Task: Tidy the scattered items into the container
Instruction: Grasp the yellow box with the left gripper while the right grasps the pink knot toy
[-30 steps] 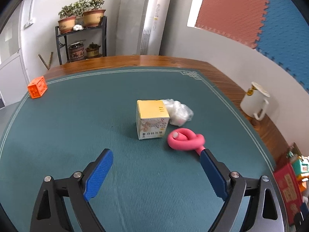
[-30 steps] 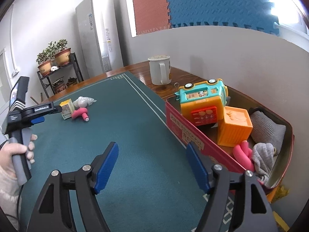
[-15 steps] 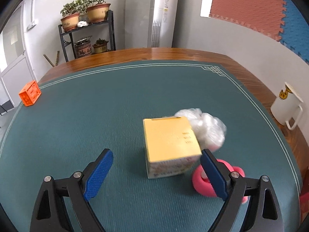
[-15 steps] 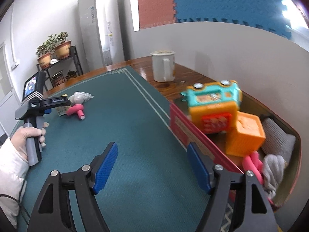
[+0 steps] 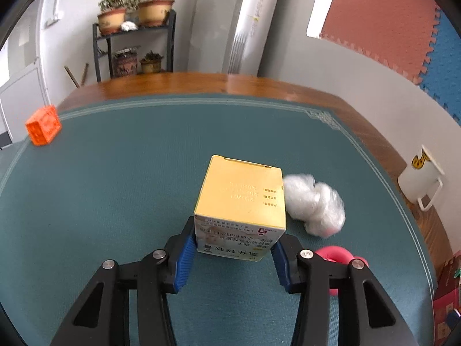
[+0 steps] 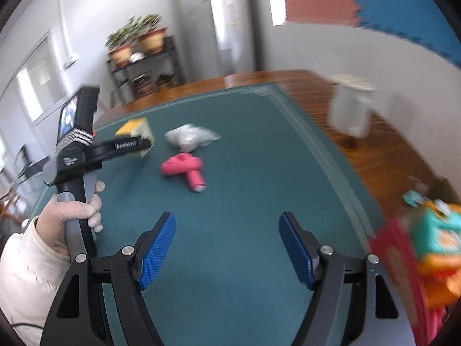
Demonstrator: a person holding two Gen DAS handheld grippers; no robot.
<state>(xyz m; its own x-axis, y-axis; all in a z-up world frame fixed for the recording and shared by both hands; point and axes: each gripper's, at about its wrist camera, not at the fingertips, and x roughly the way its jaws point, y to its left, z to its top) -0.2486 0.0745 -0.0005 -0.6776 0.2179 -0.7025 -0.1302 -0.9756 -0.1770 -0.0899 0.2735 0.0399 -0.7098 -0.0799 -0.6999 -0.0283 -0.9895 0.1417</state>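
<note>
Clamping the yellow box (image 5: 240,201), left gripper (image 5: 234,256); right gripper (image 6: 227,248) open

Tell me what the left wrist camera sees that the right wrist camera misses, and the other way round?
Only the left wrist view shows the orange cube at the mat's far left edge.

Only the right wrist view shows the person's gloved hand, the open right gripper and the teal and orange toy.

Both show the yellow box clamped by the left gripper, the crumpled plastic bag, the pink toy and the white mug.
</note>
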